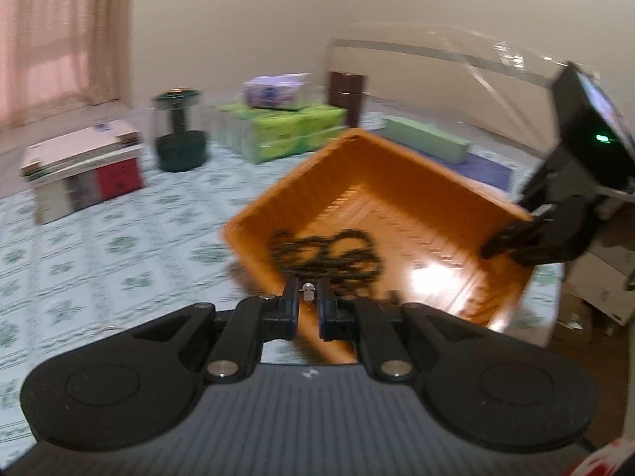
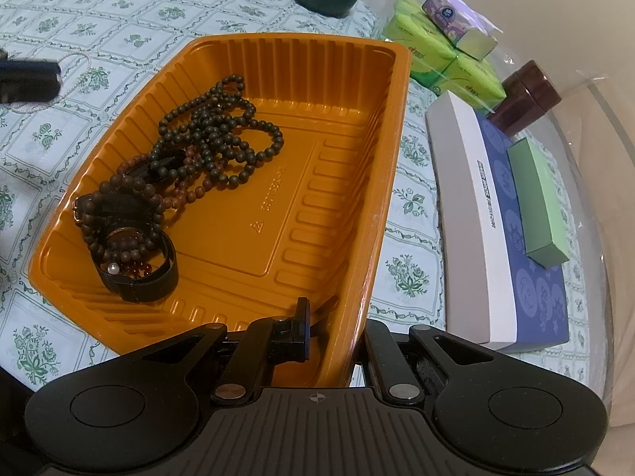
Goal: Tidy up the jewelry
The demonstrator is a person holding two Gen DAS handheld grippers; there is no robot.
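- Left gripper (image 1: 308, 297), left wrist view: jaws nearly together, pinching a small pearl-like earring (image 1: 308, 290) between the blue pads. Picture is motion-blurred.
- Same view: tips sit over the near rim of the orange tray (image 1: 397, 166). Dark bead strands (image 1: 325, 252) lie in the tray just beyond the tips.
- Same view: right gripper (image 1: 500, 248) shows at the tray's right rim, under a black handset with a green light.
- Same view, background: green tissue packs (image 1: 285, 131), dark jar (image 1: 180, 135), stacked boxes (image 1: 83, 166) on the green-patterned tablecloth (image 1: 79, 246).
- Right gripper (image 2: 337, 331), right wrist view: clamped on the tray's near right wall, 1 finger (image 2: 299, 331) inside, the other outside and hidden.
- Same view: orange tray (image 2: 349, 150) holds the bead strands (image 2: 214, 135), a black watch band (image 2: 139, 277) and 1 loose white pearl (image 2: 113, 267), all on its left side.
- Same view: white bead string (image 2: 79, 63) lies on the tablecloth (image 2: 412, 206) left of the tray, beside a blurred black shape. Blue-and-white box (image 2: 496, 214) with a green box (image 2: 535, 206) on top lies right of the tray.
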